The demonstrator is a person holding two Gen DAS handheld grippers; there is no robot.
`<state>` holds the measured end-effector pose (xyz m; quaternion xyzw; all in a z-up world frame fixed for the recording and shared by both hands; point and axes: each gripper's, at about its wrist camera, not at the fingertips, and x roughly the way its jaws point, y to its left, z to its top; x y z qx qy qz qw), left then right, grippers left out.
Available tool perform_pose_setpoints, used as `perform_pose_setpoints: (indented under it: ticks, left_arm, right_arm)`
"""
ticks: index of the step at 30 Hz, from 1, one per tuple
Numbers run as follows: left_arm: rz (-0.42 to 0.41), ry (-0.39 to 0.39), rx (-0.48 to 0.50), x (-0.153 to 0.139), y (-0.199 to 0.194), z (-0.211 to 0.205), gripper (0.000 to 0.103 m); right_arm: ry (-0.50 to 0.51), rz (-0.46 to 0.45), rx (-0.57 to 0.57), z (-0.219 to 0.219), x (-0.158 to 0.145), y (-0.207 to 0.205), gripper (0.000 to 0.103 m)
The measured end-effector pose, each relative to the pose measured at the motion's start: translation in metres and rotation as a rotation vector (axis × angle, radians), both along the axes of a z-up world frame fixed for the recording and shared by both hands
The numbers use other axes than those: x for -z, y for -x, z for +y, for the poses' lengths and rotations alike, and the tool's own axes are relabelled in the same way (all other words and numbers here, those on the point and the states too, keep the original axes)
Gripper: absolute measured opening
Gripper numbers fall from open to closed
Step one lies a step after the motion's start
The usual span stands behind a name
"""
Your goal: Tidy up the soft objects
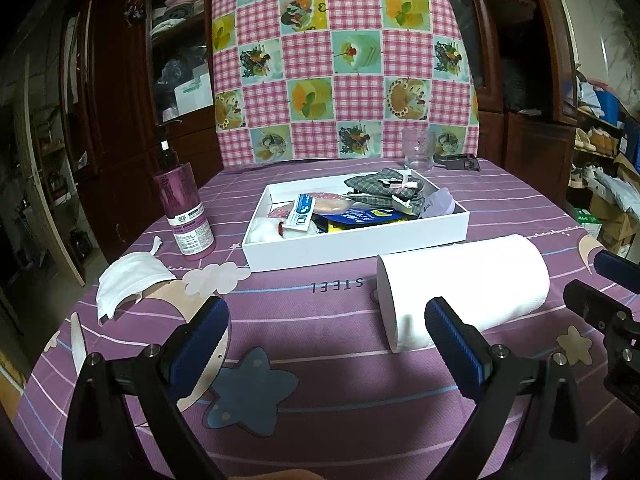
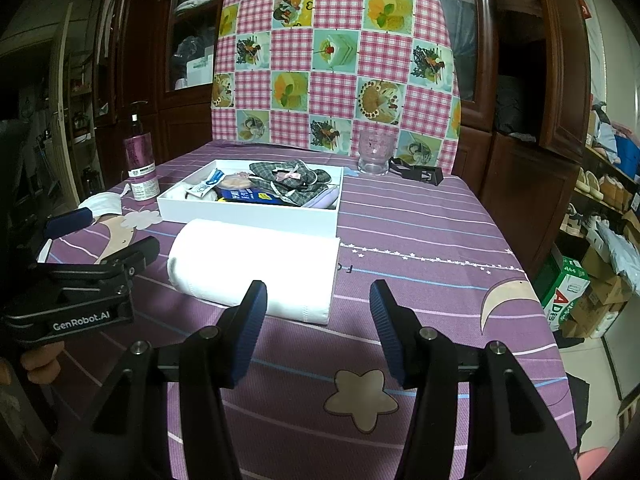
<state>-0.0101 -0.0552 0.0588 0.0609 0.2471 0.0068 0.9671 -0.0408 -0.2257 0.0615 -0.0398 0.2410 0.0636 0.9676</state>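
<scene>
A fat white paper roll [image 1: 460,284] lies on its side just ahead of the left gripper [image 1: 326,332], slightly to its right, flat end facing the near left. Beyond the roll sits the shallow white box [image 1: 352,246], crammed: a grey plaid cloth [image 1: 384,190] heaped at the far right, white cotton balls [image 1: 260,229] in the near-left corner. Off to that gripper's left, a crumpled white face mask [image 1: 128,282] rests alone.
</scene>
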Motion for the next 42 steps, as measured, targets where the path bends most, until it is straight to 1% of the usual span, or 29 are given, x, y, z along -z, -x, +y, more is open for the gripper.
perform_pose_setpoints:
  ticks: [13,42]
  left_arm:
    - [0.008,-0.005,-0.016,0.0009,-0.0014,0.0002,0.101]
    - [-0.001,-0.012,-0.01,-0.0009,0.0001,0.0002,0.101]
  right_arm:
    - [0.018,0.003,-0.009,0.0013,0.0008,-0.0002,0.055]
    - [0.02,0.016,-0.009,0.0015,0.0019,-0.0016,0.055]
